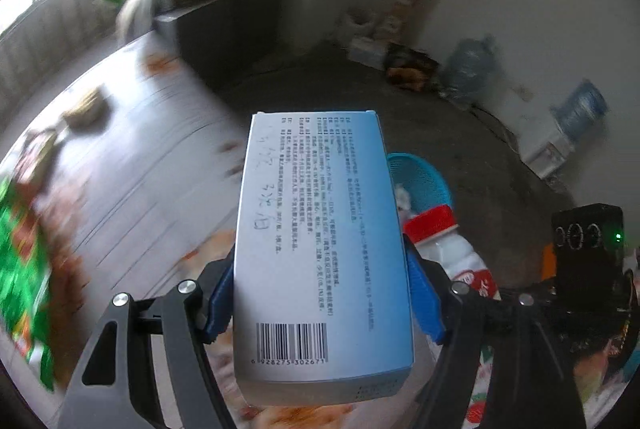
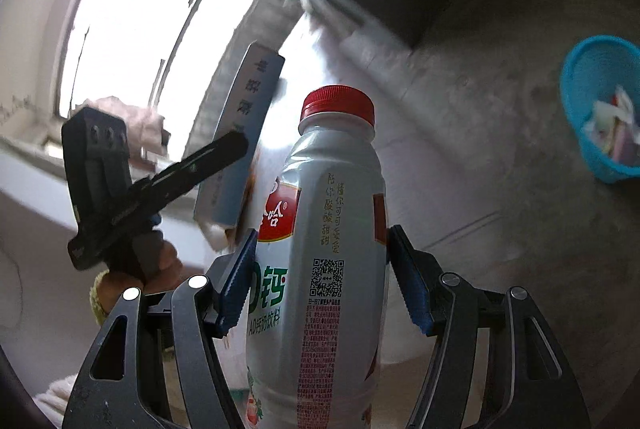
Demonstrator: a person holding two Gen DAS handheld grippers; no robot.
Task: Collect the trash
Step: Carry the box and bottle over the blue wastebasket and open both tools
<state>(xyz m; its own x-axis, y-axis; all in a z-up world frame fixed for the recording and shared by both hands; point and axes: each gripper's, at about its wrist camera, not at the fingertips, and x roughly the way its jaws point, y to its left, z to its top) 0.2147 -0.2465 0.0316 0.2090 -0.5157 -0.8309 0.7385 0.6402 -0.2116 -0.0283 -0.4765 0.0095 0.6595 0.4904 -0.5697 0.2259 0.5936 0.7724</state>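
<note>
You're about halfway: both pieces of trash are picked up, neither is binned yet. Your left gripper (image 1: 320, 293) is pinching the blue-and-white box (image 1: 320, 249) across its width, angled down toward the floor. Your right gripper (image 2: 320, 281) is clamped on the milk drink bottle (image 2: 324, 249) with the red cap, held upright. The blue basket (image 2: 576, 101) sits on the floor ahead, already holding some scraps, so what's left is carrying both over and dropping them in.

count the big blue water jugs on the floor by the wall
2. One water jug stands beside a dark bag at the far wall; the other sits farther right on a white dispenser. Blur may hide more.
</note>
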